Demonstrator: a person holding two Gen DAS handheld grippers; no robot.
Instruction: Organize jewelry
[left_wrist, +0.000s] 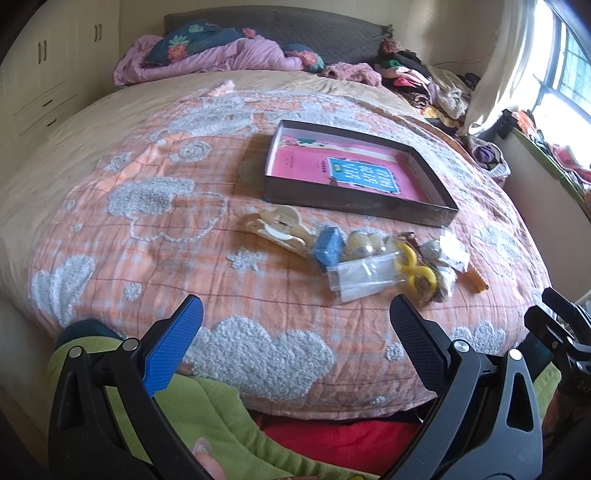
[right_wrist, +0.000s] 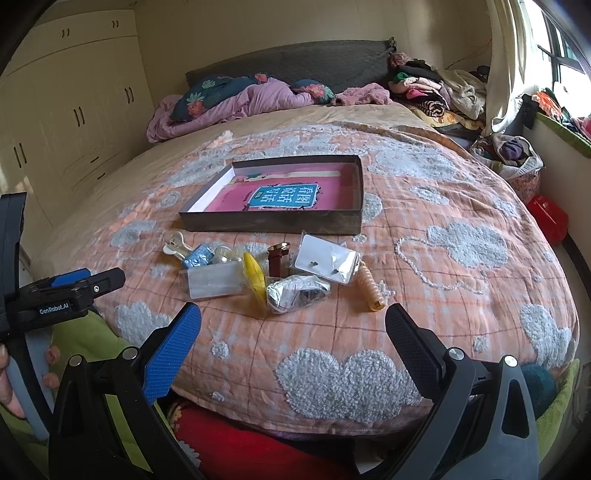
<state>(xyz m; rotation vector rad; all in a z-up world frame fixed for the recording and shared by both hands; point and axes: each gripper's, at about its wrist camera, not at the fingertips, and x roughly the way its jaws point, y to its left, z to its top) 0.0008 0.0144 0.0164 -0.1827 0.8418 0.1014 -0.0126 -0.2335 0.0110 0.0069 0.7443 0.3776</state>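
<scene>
Both the left hand-held gripper (left_wrist: 295, 314) and right hand-held gripper (right_wrist: 293, 321) are held wide and empty above the bed (right_wrist: 461, 295), near scattered jewelry (right_wrist: 273, 273) beside a shallow box (right_wrist: 269, 221)

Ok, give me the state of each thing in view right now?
left gripper: open, empty
right gripper: open, empty
box: lidless, on the bedspread, pink book inside
cream hair claw: shut, on the bedspread
earring packet: flat, outside the box
yellow rings: outside the box
</scene>
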